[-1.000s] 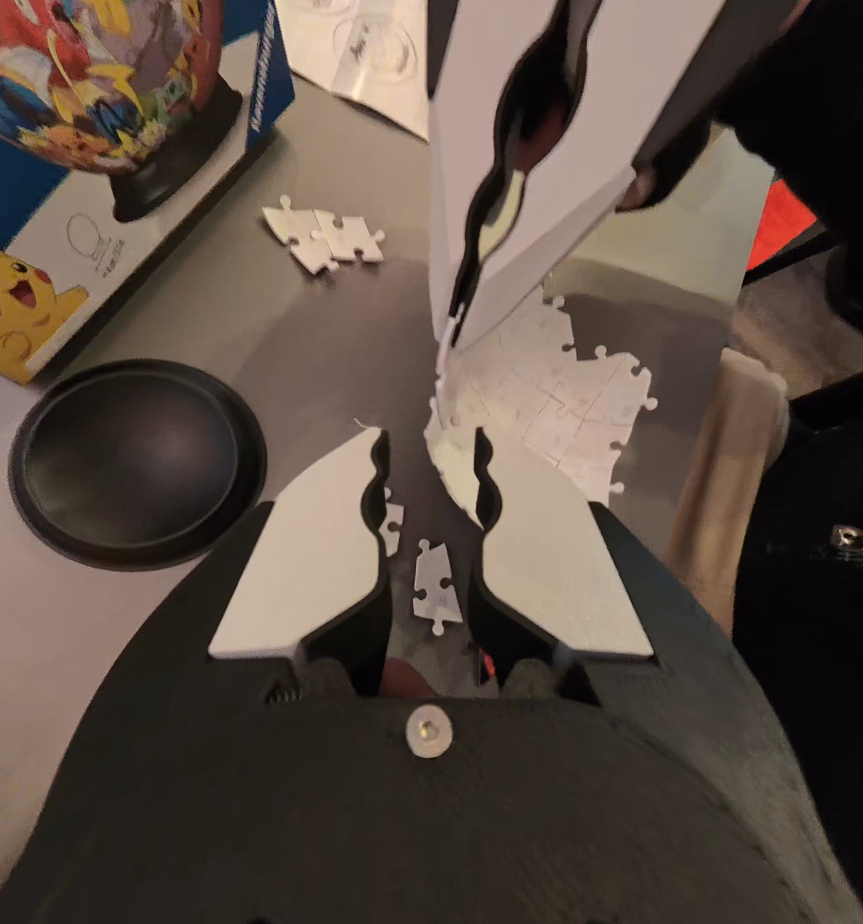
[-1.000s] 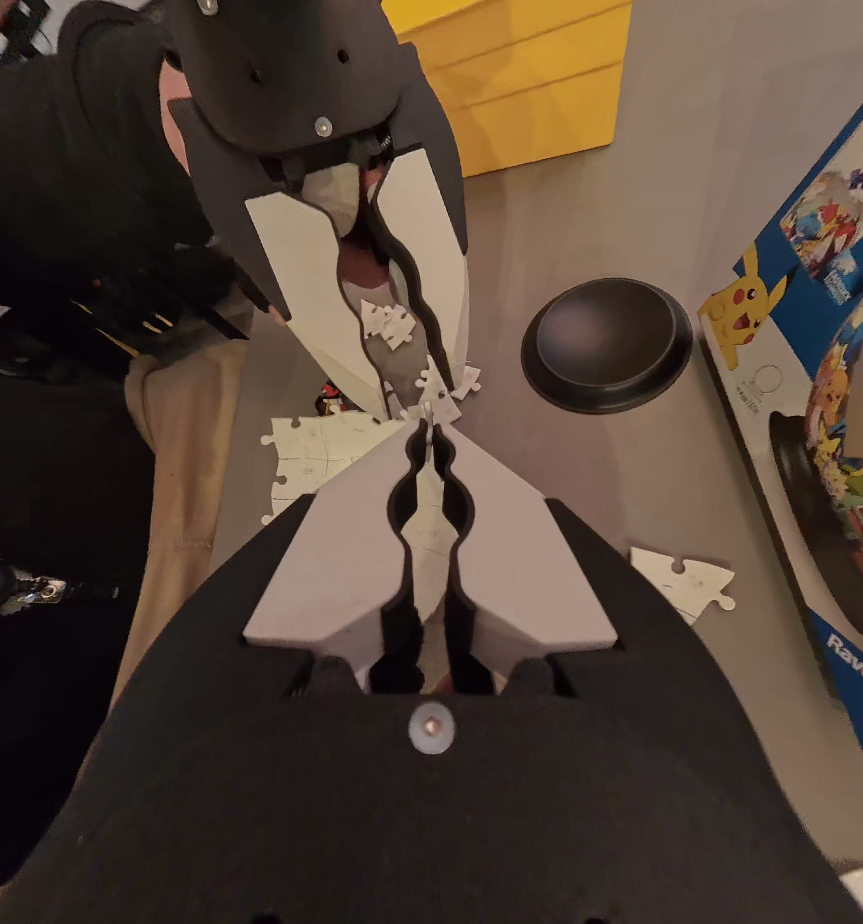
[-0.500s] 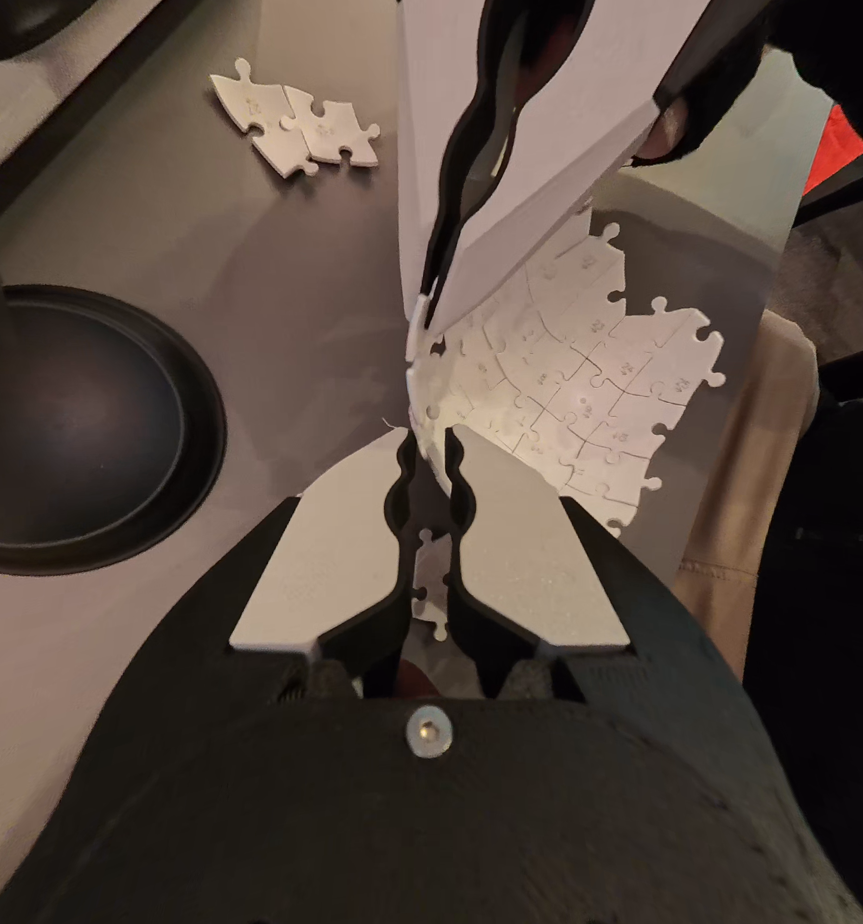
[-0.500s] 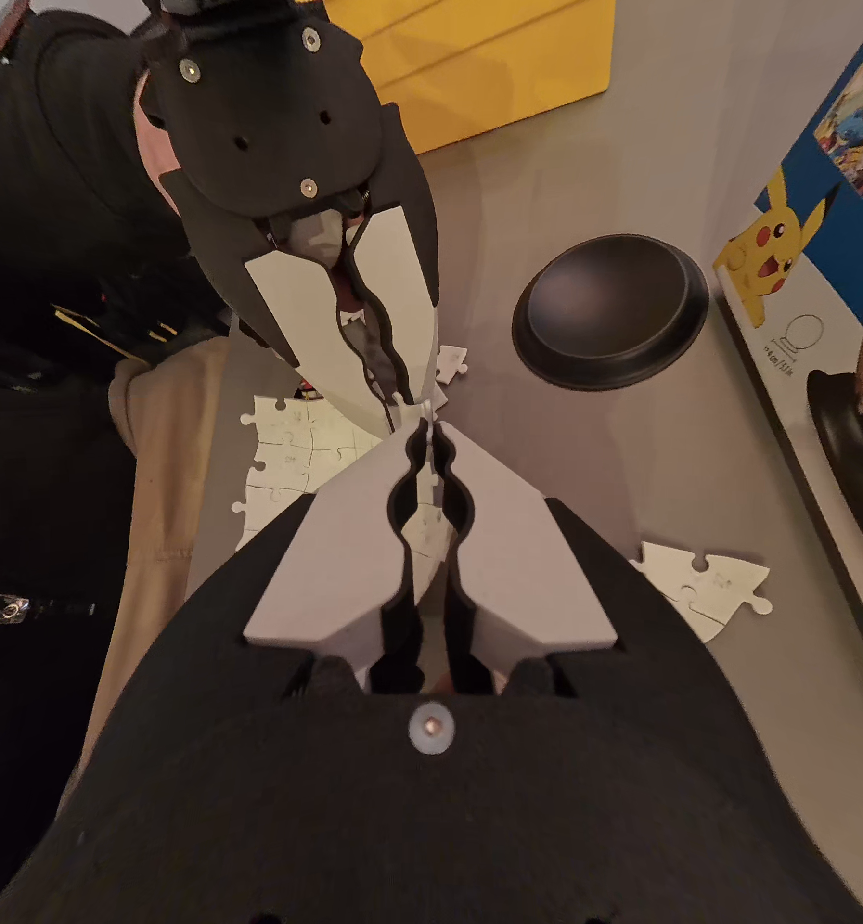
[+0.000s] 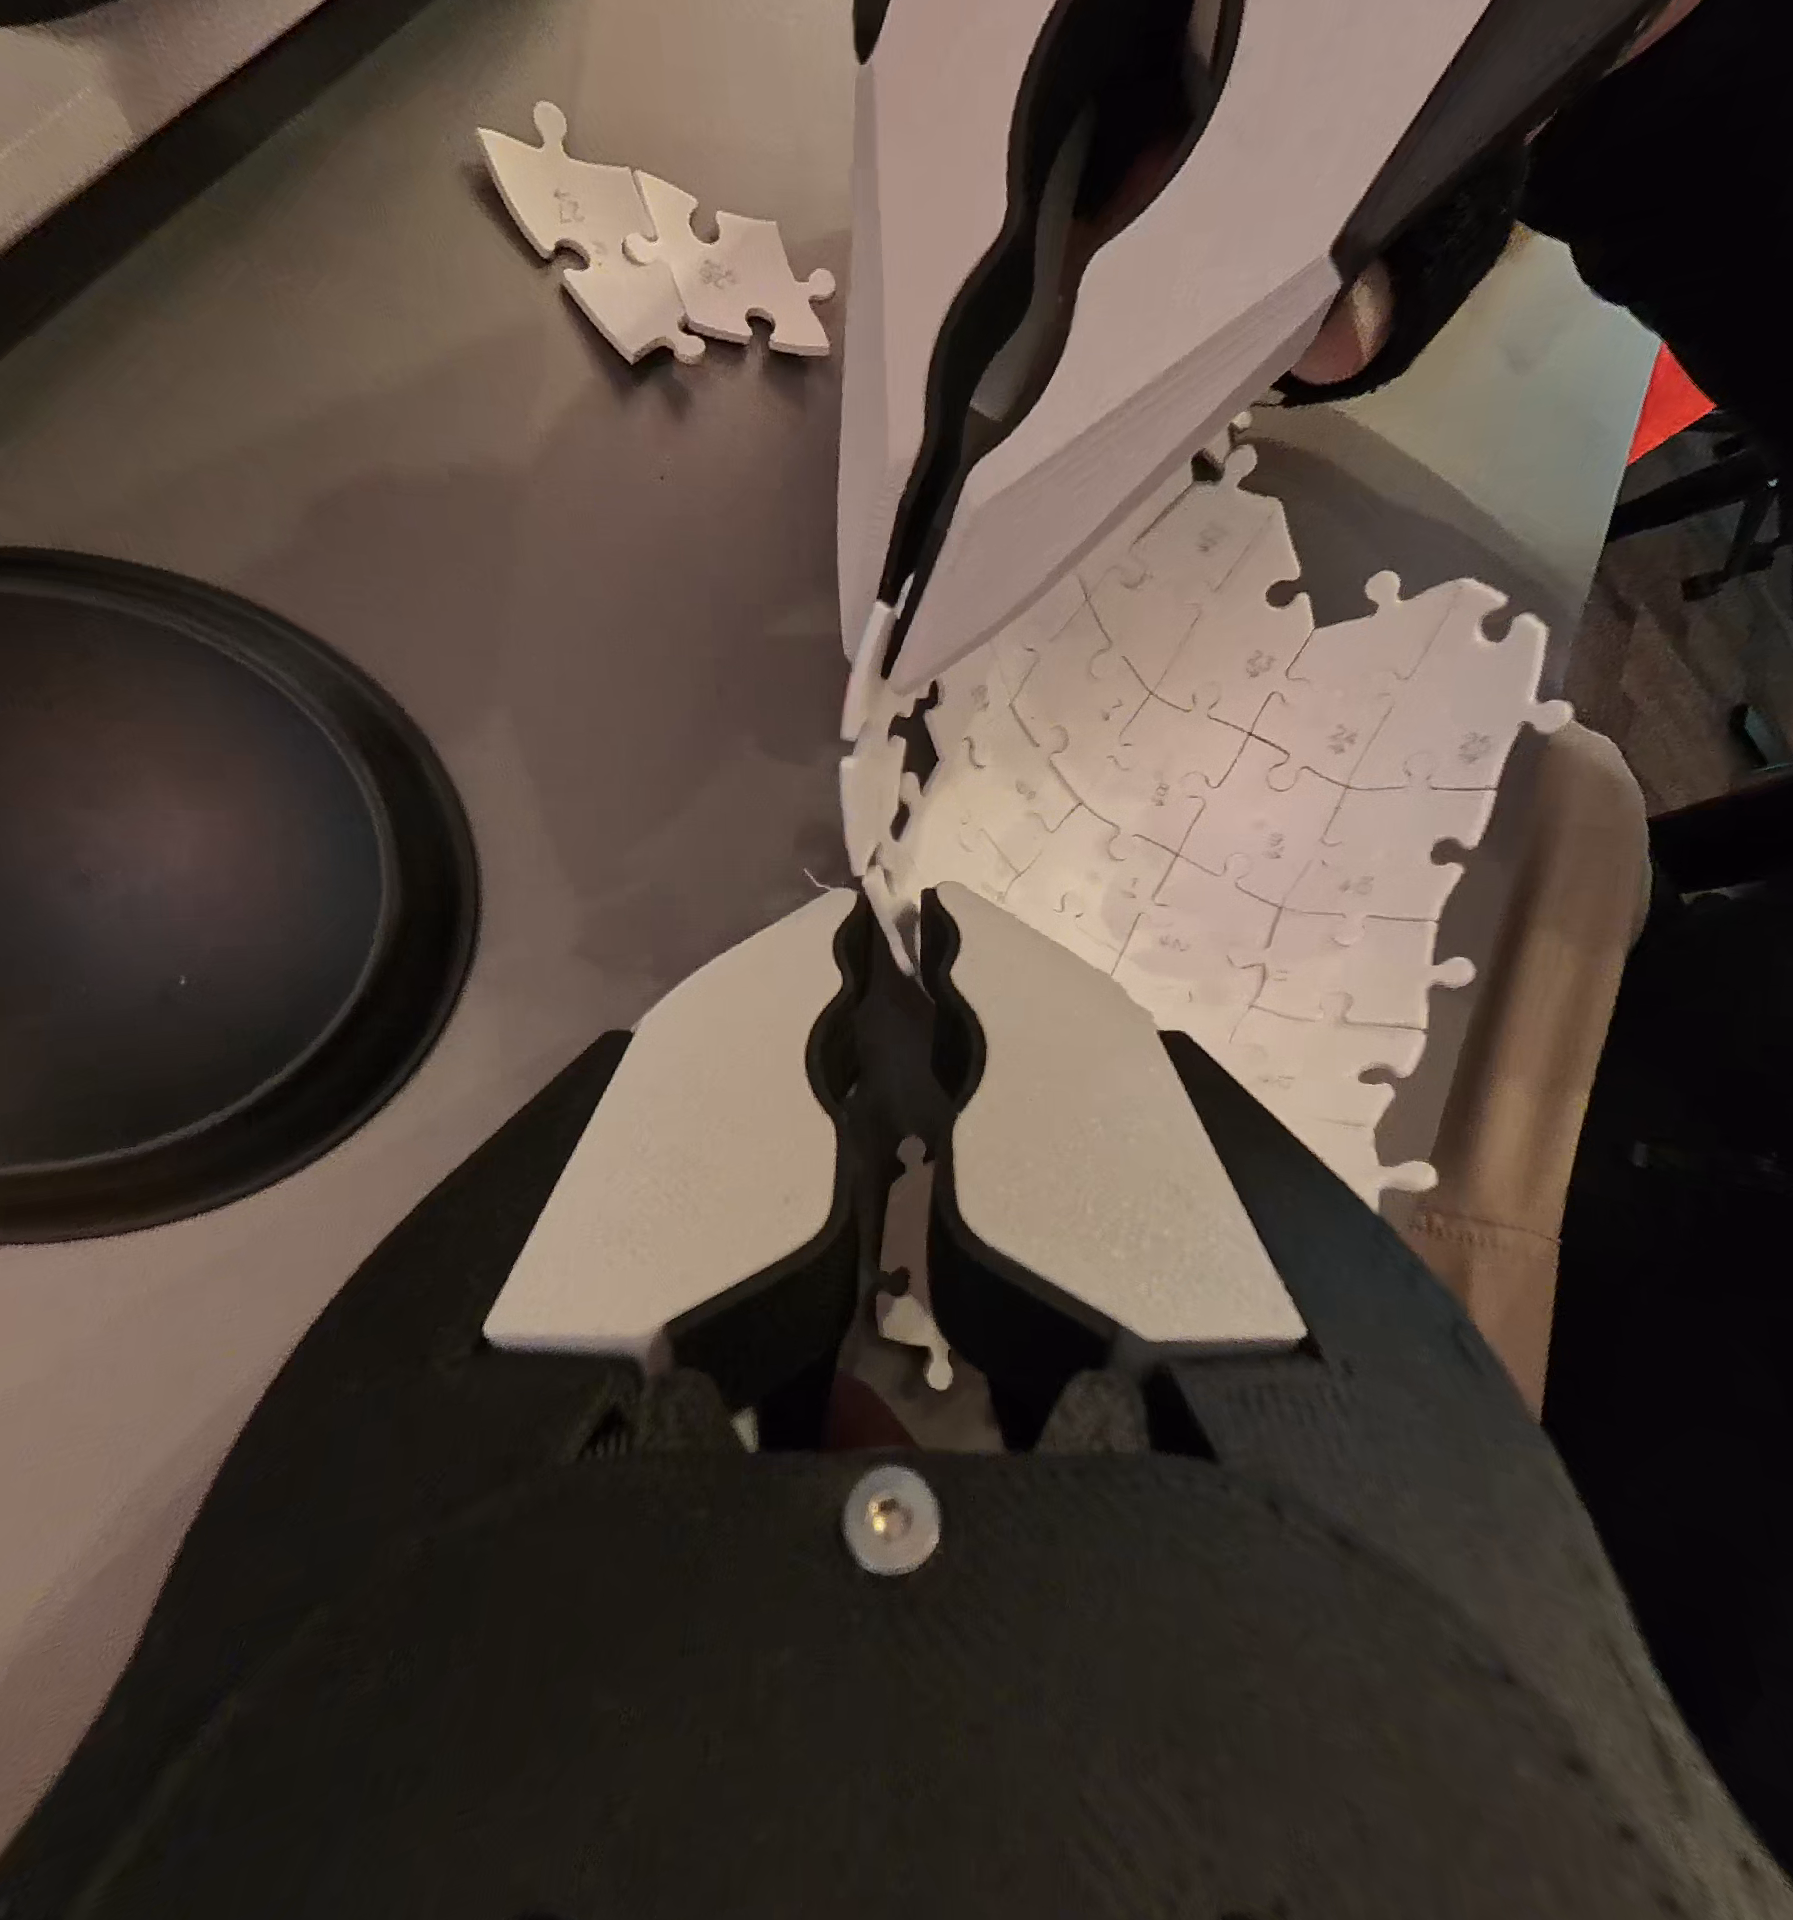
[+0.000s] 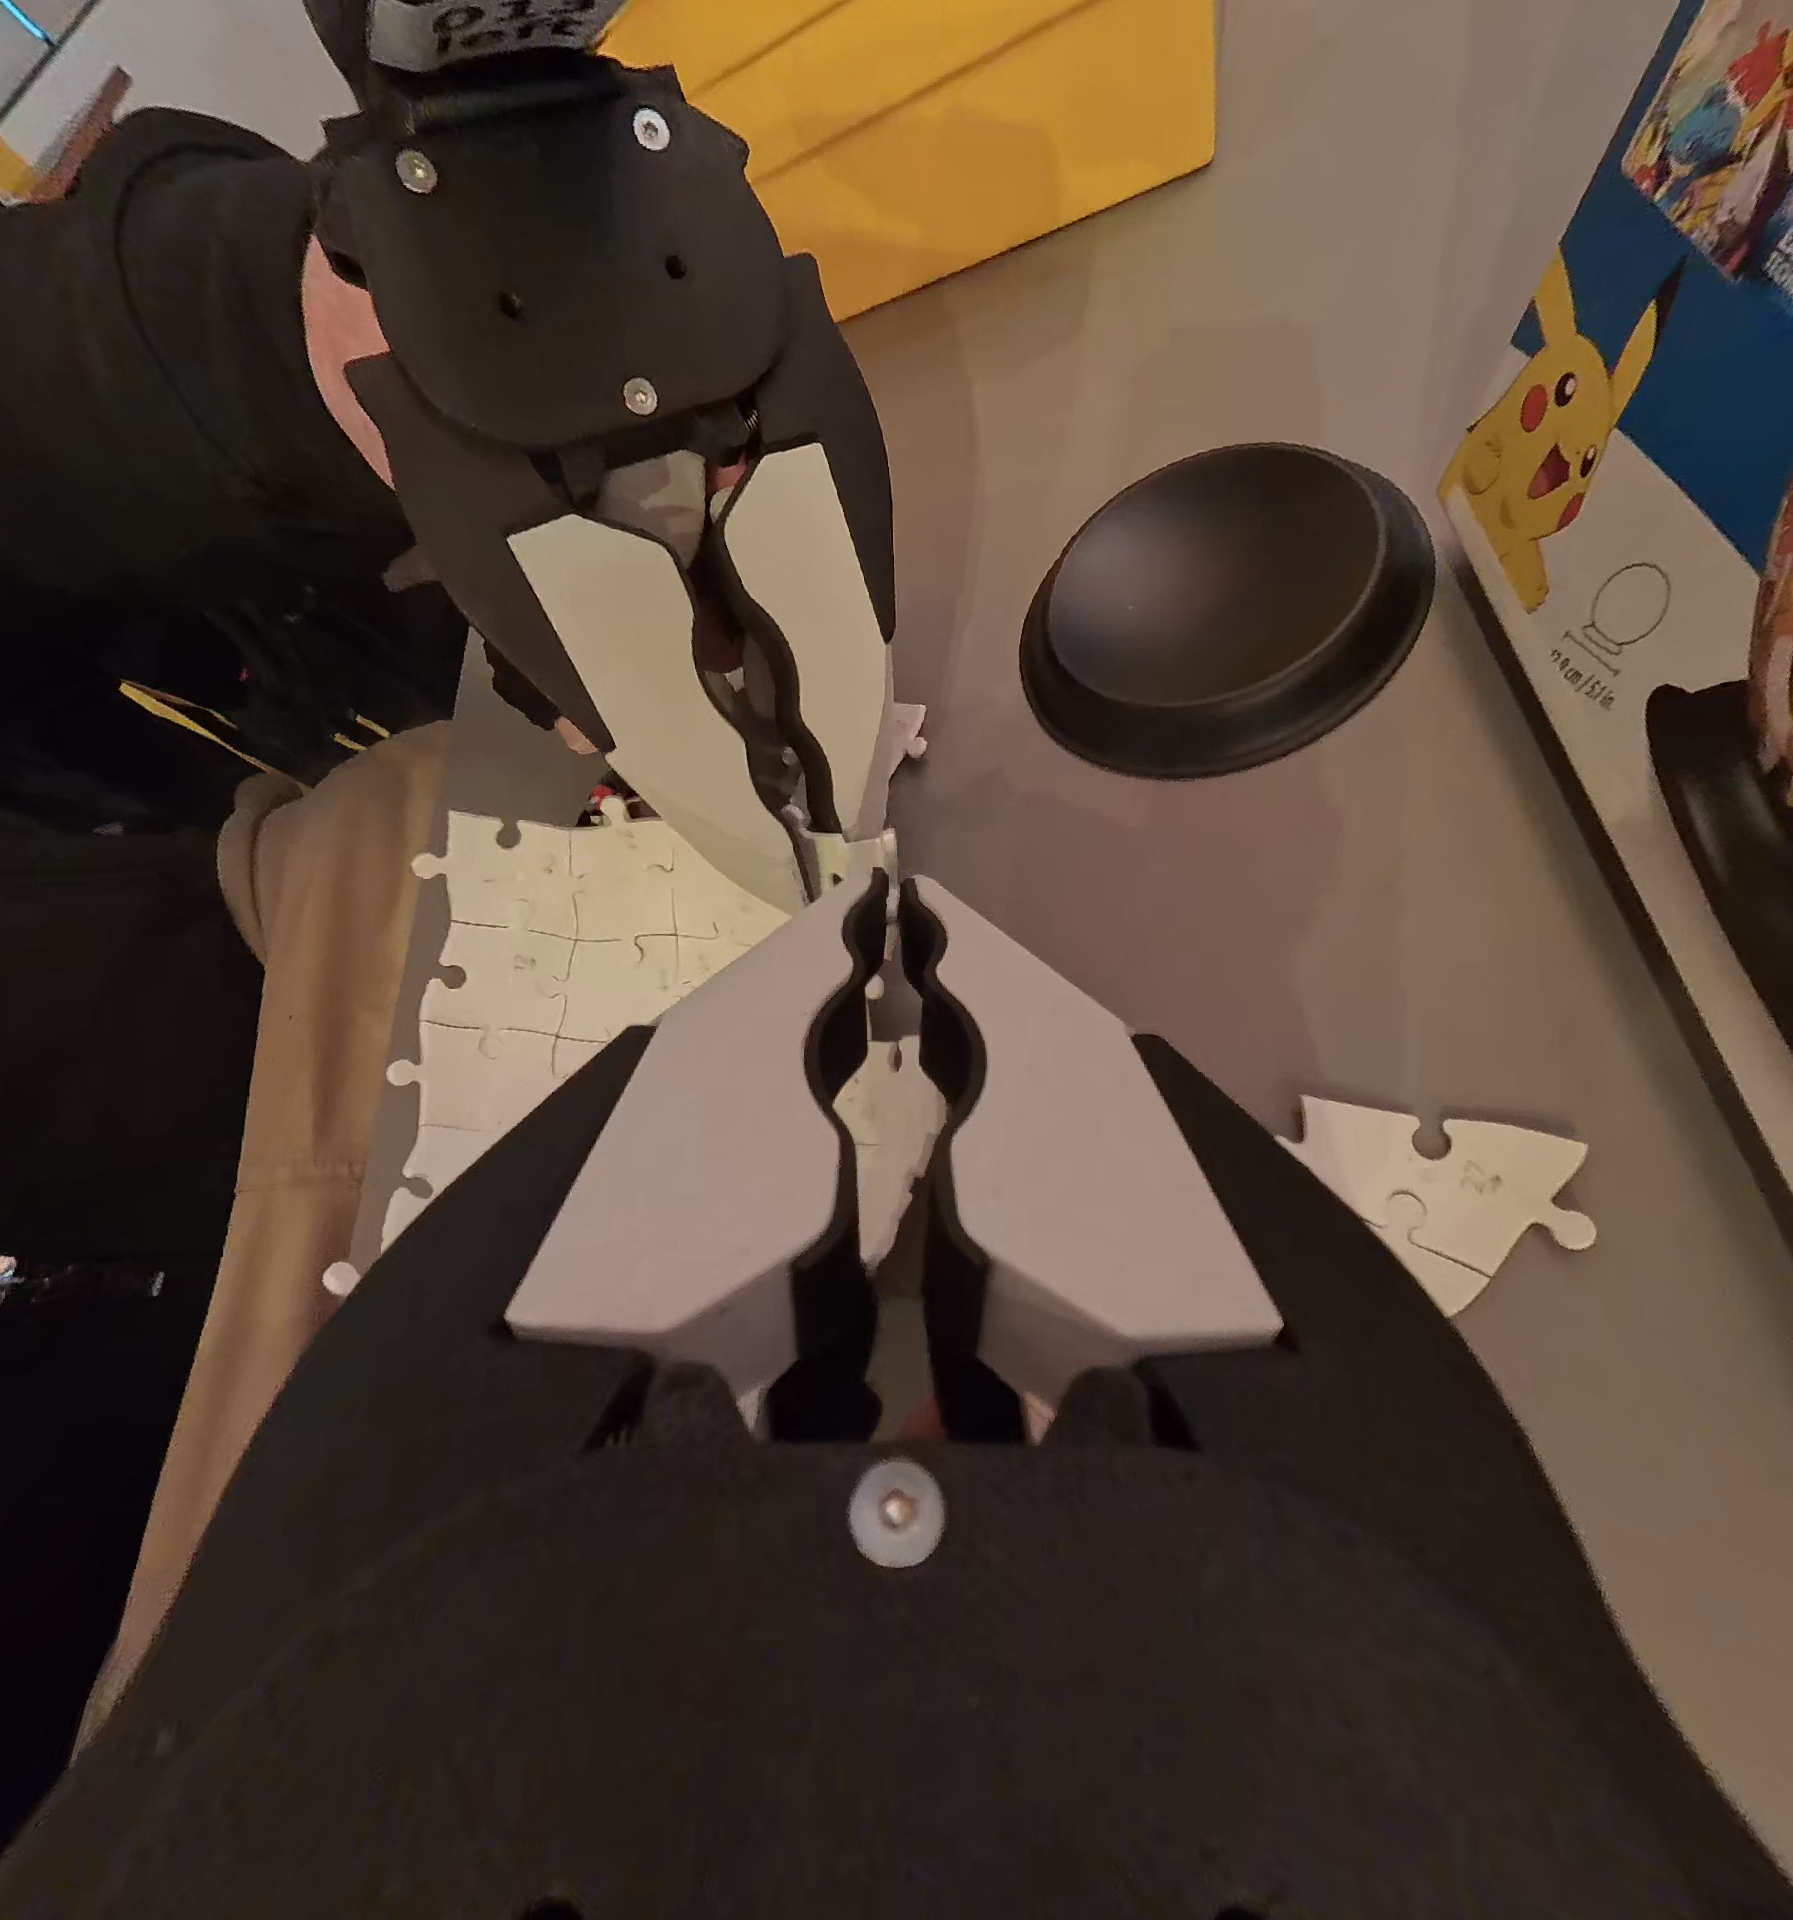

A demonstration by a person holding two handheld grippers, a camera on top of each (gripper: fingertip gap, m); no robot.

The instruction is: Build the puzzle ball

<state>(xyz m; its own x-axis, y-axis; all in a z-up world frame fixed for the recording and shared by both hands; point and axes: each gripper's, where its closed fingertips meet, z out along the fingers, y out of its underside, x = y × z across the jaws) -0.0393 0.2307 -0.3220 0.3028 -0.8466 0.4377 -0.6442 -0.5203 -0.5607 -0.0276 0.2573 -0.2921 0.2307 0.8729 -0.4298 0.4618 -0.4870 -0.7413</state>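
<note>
Grey worktop (image 5: 372, 540), dim warm light; a yellow box (image 6: 933, 135) at the far edge and a person in dark clothing close behind.

We see the curved panel of joined white puzzle pieces (image 5: 1276, 831) held up on edge above the worktop, blank backs toward the left wrist view. The left claw (image 5: 897, 914) is pinched narrow on the panel's lower rim. The right claw (image 6: 890, 894) is likewise nearly closed, gripping a piece on the same rim just beside the left claw's tips; whether that piece is already locked into the panel we cannot tell.

A black round stand (image 6: 1224, 613) sits empty nearby. A joined pair of pieces (image 6: 1443, 1216) lies flat near the puzzle box (image 6: 1619, 540), and one loose piece (image 5: 907, 1320) shows under the left claw.

Risks, as we judge them: both grips sit on one thin edge, so any twist between the claws could pop tabs apart or fold the panel. Pressing the rim piece in at an angle may bend a tab rather than seat it. The panel's far side hangs unsupported past the worktop edge, over the person's lap; a slip drops it there.

Writing: small printed marks on the piece backs, and print plus cartoon artwork on the box. We do not transcribe these.
</note>
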